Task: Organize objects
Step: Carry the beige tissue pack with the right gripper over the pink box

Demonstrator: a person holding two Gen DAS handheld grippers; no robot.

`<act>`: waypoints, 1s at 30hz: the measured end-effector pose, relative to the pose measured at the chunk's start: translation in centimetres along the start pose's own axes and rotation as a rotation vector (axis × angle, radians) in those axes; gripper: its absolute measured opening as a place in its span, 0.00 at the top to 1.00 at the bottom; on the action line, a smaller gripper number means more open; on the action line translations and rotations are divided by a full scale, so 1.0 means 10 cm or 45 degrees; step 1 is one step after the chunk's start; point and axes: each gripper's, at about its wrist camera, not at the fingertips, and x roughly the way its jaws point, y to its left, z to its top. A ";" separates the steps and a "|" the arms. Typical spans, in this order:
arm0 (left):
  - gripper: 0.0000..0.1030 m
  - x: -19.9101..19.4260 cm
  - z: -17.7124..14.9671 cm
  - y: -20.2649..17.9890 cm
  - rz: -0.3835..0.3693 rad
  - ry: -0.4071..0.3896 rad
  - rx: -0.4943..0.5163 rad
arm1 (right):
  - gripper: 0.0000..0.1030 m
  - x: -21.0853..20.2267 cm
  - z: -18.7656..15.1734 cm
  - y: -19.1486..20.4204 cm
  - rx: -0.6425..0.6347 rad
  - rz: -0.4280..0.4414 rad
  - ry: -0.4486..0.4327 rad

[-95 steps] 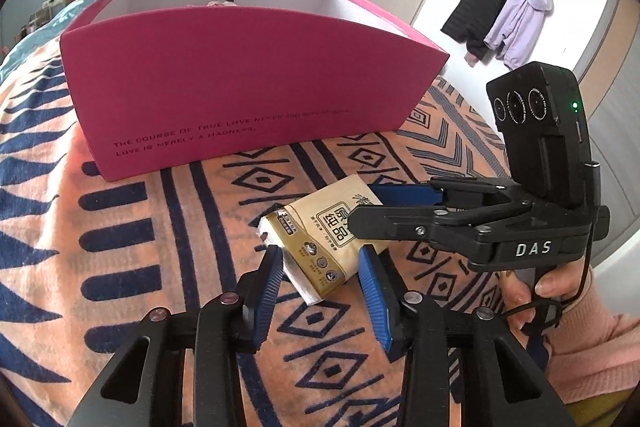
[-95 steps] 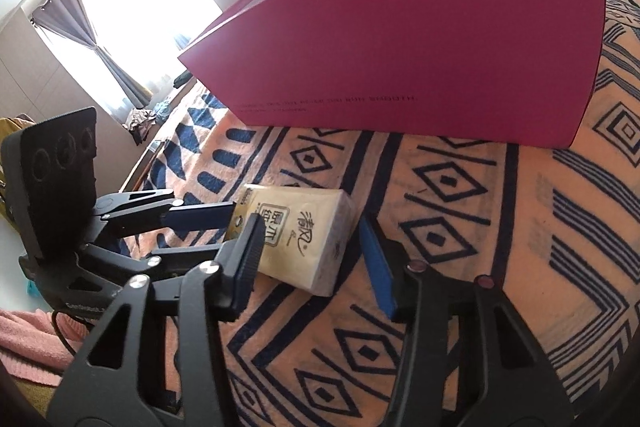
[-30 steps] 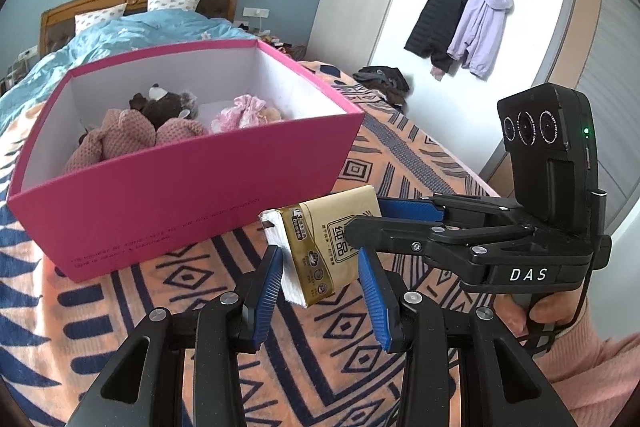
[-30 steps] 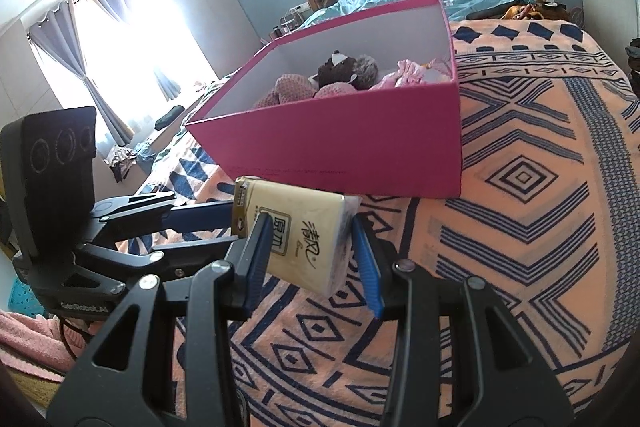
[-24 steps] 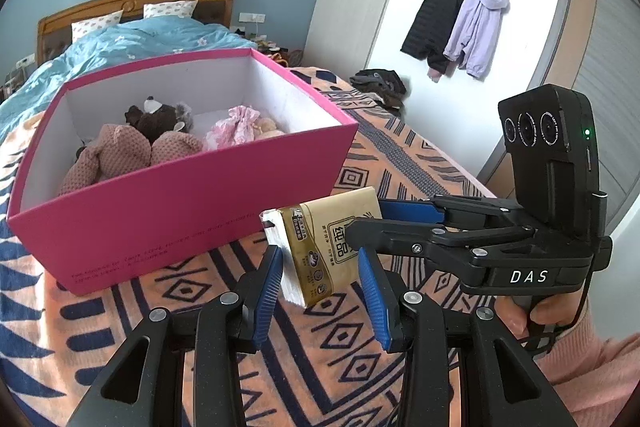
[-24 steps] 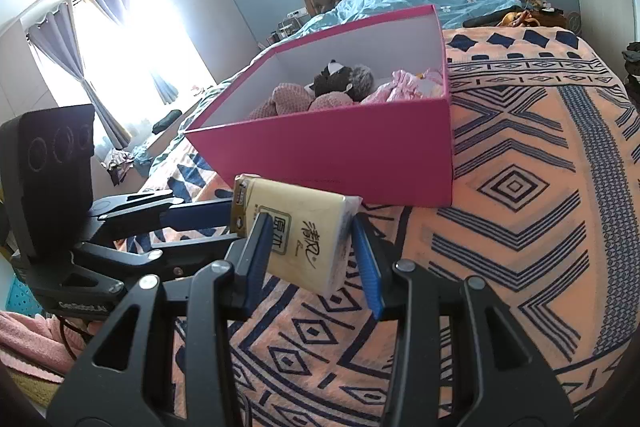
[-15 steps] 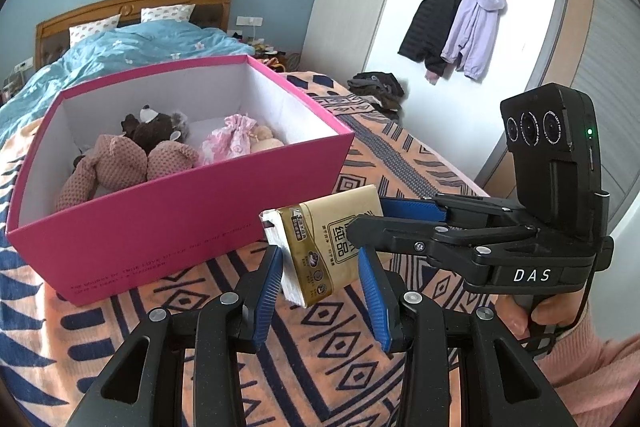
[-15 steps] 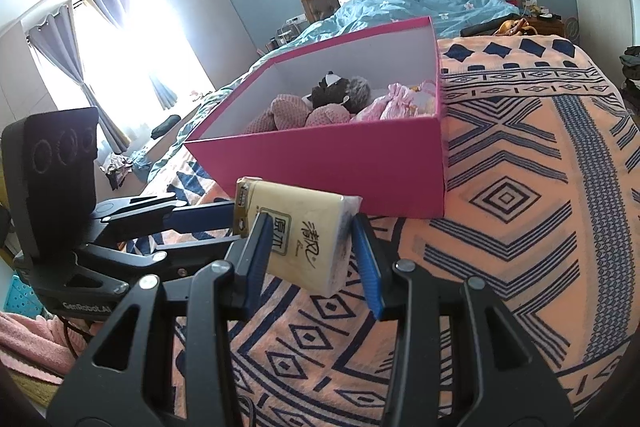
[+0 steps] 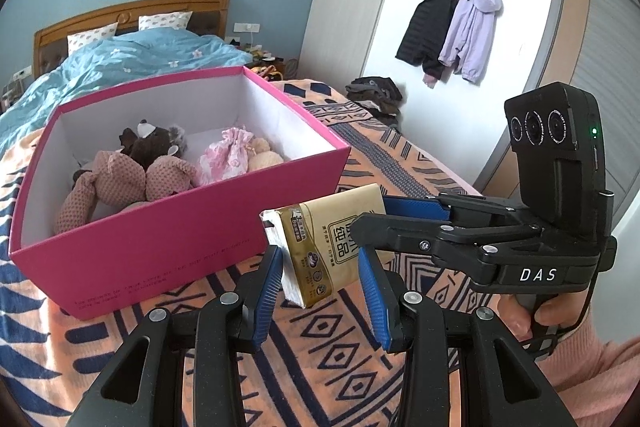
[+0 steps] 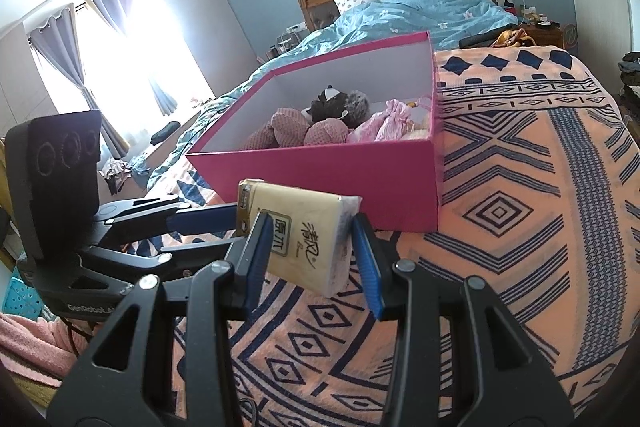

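I'm gripping the tissue pack (image 9: 334, 241) with both claws, left claw (image 9: 320, 291) and right claw (image 10: 310, 259), narrowly parted, above the bed (image 10: 520, 227).

Left gripper (image 9: 322, 285) and right gripper (image 10: 310, 251) clamped, crossing; both angled downward.

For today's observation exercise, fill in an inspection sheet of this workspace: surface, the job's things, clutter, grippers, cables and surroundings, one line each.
Surface: patterned orange and navy blanket covering a bed.
Job's things: tissue pack held in the air in front of the open pink box; plush toys and a pink pouch lie inside the box.
Clutter: nothing seen on the blanket.
Grippers: left gripper and right gripper are both shut on the tissue pack, from opposite ends.
Cables: thin black cable by the right handle.
Surroundings: second bed with a blue duvet, coats on hooks, curtained window.
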 end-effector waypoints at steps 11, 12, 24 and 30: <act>0.62 0.01 0.08 0.01 -0.005 -0.017 0.011 | 0.57 -0.03 0.07 -0.01 -0.009 -0.012 -0.023; 0.62 0.01 0.09 0.01 -0.006 -0.018 0.013 | 0.57 -0.04 0.07 -0.01 -0.009 -0.013 -0.025; 0.62 0.02 0.18 0.00 -0.011 -0.039 0.026 | 0.57 -0.08 0.15 -0.02 -0.020 -0.028 -0.049; 0.62 0.03 0.21 0.01 -0.013 -0.046 0.028 | 0.57 -0.09 0.18 -0.04 -0.024 -0.032 -0.057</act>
